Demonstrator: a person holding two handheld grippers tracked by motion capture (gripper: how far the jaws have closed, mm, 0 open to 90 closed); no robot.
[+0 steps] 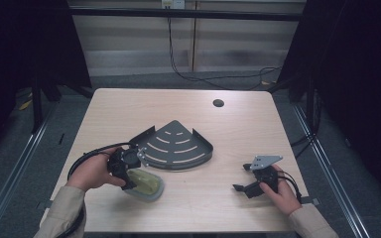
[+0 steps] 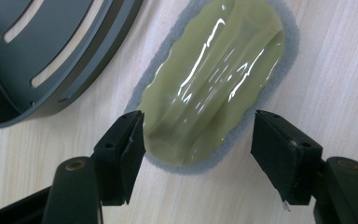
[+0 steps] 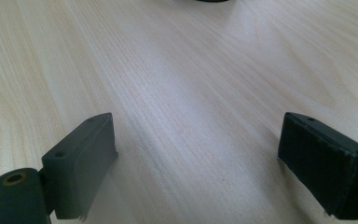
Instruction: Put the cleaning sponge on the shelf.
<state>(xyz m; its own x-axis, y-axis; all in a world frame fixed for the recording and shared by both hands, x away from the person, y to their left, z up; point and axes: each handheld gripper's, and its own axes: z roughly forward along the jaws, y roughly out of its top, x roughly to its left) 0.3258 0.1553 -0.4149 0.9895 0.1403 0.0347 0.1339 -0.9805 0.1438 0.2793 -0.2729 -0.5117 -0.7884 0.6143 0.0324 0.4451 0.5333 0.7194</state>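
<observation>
Table: a pale wood-grain tabletop with rounded corners and a small round dark hole near its far edge.
Room: dim, with black curtains at both sides, a light panelled wall behind, a black cable trailing down it to the grey floor, and metal rails along the floor on each side.
Shelf: a dark grey fan-shaped metal corner shelf with curved slots lies mid-table.
Sponge: a glossy olive-yellow oval pad on a grey felt base lies flat just beside the shelf's near left edge.
My left gripper: jaws spread wide, one on each side of the sponge's near end, not clamping it.
My right gripper: jaws wide apart above bare wood, well apart from the shelf, holding nothing.
</observation>
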